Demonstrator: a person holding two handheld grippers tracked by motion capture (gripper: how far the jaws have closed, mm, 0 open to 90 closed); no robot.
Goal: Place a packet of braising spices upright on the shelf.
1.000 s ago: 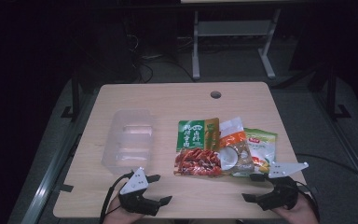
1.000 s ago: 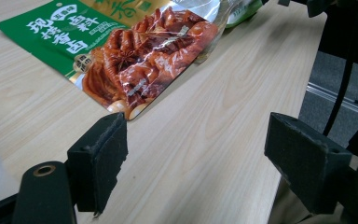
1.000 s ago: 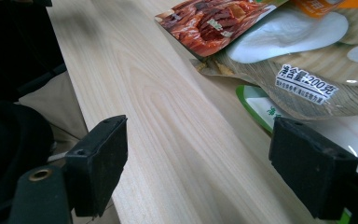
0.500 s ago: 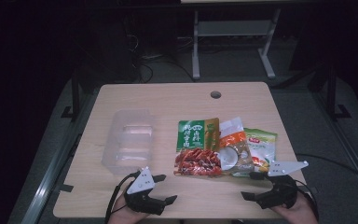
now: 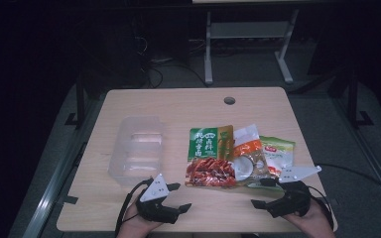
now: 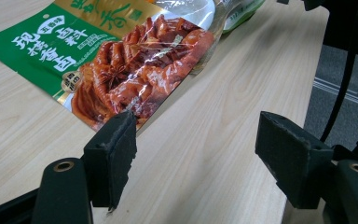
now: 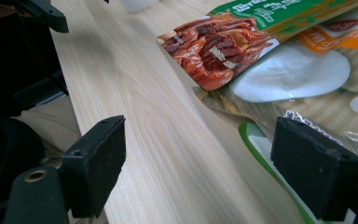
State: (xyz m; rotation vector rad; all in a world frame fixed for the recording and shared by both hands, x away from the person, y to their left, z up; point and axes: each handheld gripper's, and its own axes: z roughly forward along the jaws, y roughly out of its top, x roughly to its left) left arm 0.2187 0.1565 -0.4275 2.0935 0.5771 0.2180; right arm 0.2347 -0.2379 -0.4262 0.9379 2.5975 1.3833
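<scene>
Three food packets overlap on the wooden table: a green and red one with braised meat pictured, an orange and white one, and a green and white one. My left gripper lies near the front edge, just left of the red packet. It is open, its jaws have just been closing a little, and only bare table lies between them. My right gripper rests at the front right, open and empty, with its jaws level toward the packets.
A clear plastic container stands left of the packets, beyond my left gripper. The table has a cable hole near its far edge. A metal frame and cables stand on the dark floor behind.
My left gripper has edged slightly right, toward the red packet. The right gripper and the packets have stayed where they were.
</scene>
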